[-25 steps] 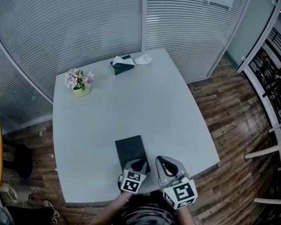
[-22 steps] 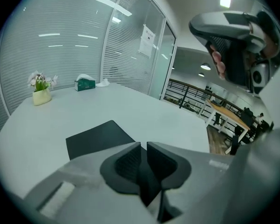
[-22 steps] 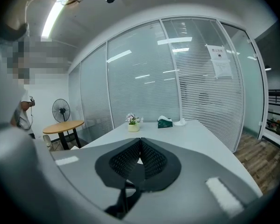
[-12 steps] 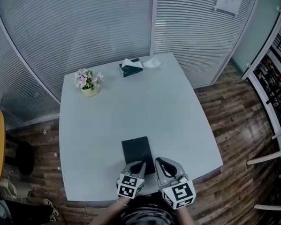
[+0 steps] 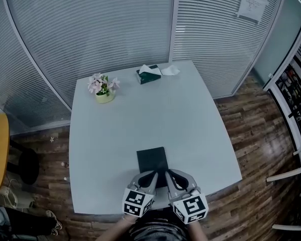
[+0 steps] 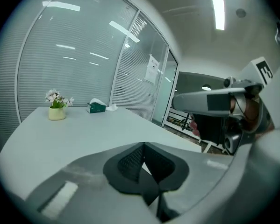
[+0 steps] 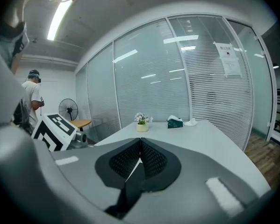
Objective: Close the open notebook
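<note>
At 6 o'clock, nearest: left gripper (image 5: 150,175), jaws clenched on nothing, pads (image 6: 130,160) pressed together, only bare tabletop visible past them. Beside it at 3 o'clock: right gripper (image 5: 170,175), likewise clenched and empty. Just beyond both tips, toward 12 o'clock: notebook (image 5: 152,160), dark cover up, flat and closed near the front edge of the table (image 5: 115,149). Judging by that, task apparently done, with nothing left but to draw back. Farther out at 11 o'clock: flower pot (image 5: 104,88). At 12 o'clock by the far edge: tissue box (image 5: 149,74).

Against a second ago: left jaws then parted at the notebook's near corner, now shut and lifted clear of the cover. Notebook in the same flat, closed lie. Right gripper in much the same pose.
</note>
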The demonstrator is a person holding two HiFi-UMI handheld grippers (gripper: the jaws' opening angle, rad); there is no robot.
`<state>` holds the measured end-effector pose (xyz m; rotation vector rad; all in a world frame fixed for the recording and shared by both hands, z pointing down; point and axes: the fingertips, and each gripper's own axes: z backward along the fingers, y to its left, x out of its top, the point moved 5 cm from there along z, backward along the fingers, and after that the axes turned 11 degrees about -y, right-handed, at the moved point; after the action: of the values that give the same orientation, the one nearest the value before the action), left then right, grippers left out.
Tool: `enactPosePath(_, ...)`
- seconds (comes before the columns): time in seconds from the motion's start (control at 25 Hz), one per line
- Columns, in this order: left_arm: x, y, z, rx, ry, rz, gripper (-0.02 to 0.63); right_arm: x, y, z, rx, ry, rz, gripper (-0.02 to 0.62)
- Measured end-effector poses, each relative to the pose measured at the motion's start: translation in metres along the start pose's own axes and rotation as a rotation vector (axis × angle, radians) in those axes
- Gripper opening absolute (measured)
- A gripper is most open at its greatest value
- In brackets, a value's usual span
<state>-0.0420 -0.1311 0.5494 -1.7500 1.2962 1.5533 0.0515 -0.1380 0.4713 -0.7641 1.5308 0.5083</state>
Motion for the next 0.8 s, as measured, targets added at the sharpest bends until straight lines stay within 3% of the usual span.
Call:
enactPosePath(0.6, 0.069, -0.003, 0.044, 0.013, -0.204, -0.043, 0.005, 0.01, 0.031, -0.014, 0.073, -0.039, 0.005, 0.003)
enactPosePath(0.8, 0.09, -0.004, 0.056, 0.034, -0.248, -0.097, 0.005, 0.021, 0.038, -0.02, 0.093, -0.067, 0.008, 0.003)
